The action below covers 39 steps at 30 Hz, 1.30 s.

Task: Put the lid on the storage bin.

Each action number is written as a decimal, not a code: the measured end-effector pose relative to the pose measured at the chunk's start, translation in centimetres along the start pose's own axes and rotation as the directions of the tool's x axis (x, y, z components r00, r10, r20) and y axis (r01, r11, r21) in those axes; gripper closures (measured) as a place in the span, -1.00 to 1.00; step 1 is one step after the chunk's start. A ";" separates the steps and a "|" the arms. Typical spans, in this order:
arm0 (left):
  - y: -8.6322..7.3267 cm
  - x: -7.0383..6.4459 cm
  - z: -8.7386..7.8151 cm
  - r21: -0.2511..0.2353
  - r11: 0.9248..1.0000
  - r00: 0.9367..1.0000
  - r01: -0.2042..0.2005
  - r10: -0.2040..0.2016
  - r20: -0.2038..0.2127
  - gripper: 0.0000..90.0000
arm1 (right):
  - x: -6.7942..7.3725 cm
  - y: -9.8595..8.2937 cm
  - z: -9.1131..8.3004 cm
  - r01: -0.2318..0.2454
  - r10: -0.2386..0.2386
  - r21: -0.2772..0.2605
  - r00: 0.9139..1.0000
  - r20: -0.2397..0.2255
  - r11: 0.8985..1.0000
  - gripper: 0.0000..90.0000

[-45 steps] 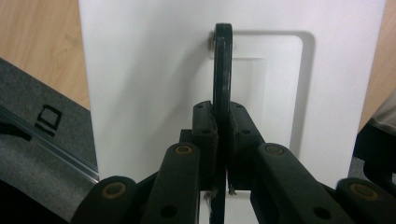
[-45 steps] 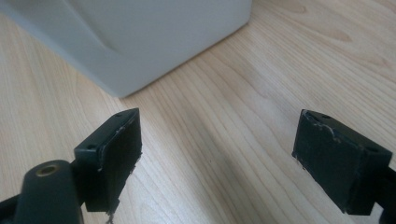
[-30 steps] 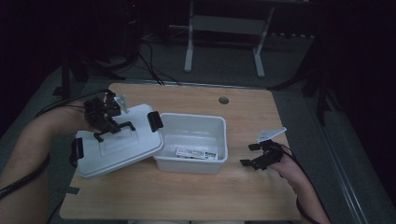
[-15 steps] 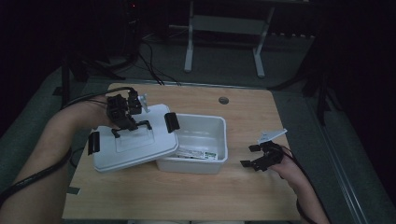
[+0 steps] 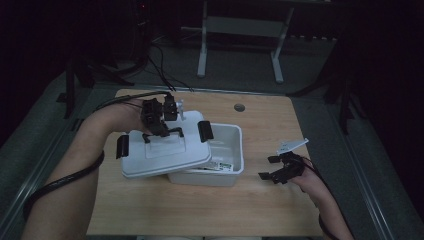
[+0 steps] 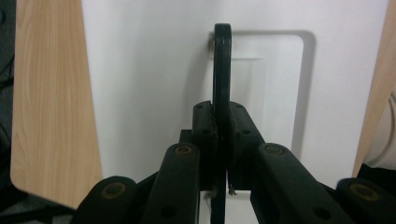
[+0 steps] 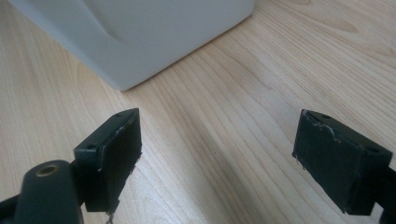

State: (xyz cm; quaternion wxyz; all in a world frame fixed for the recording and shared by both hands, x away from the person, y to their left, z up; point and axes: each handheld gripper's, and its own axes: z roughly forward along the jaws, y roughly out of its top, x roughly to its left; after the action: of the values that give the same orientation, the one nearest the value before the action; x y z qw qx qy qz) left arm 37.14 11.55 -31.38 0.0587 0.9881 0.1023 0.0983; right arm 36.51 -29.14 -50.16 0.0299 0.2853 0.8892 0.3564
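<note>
A white box lid (image 5: 162, 150) with black side clips hangs tilted over the left part of an open white plastic box (image 5: 230, 150) on the wooden table. My left gripper (image 5: 161, 129) is shut on the lid's black handle (image 6: 221, 70), which runs up between its jaws in the left gripper view. White lid surface (image 6: 149, 84) lies behind that handle. Inside the box lie flat printed packets (image 5: 220, 165). My right gripper (image 5: 272, 167) rests low over the table to the right of the box, open, with nothing between its jaws. The box's corner (image 7: 140, 42) lies ahead in the right gripper view.
The table (image 5: 260, 205) has bare wood in front of and to the right of the box. A round cable hole (image 5: 239, 107) sits near the far edge. Beyond the table are a dark floor, cables and a metal stand (image 5: 240, 30).
My left gripper has carried the lid to the right, from beside the box to partly over its left side. The right gripper has stayed in place.
</note>
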 end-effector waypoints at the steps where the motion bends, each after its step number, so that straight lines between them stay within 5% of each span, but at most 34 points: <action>1: 0.5 0.0 0.0 -0.004 1.000 1.000 -0.012 0.012 0.000 0.86 | 0.0 0.0 0.0 -0.001 0.001 -0.002 1.000 -0.001 1.000 -0.67; 13: 4.3 -0.2 0.8 0.005 0.996 0.996 -0.089 0.089 0.007 0.86 | -0.1 -0.3 -0.1 -0.002 0.002 -0.009 1.000 -0.006 1.000 -0.67; 24: 7.8 -0.2 1.7 -0.013 0.985 0.985 -0.174 0.174 0.012 0.86 | -0.1 -0.7 -0.6 -0.009 0.009 -0.011 1.000 -0.005 1.000 -0.66; 39: 10.7 -0.1 4.0 -0.019 0.976 0.975 -0.218 0.219 0.045 0.86 | -0.5 -1.3 -0.9 -0.015 0.015 -0.012 1.000 -0.009 1.000 -0.66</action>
State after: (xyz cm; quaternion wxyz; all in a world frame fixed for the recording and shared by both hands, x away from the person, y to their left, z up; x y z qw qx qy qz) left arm 39.89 0.77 -33.88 0.0569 0.9950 -0.0089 0.0817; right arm 36.04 -30.75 -50.39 0.0249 0.2899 0.8851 0.3633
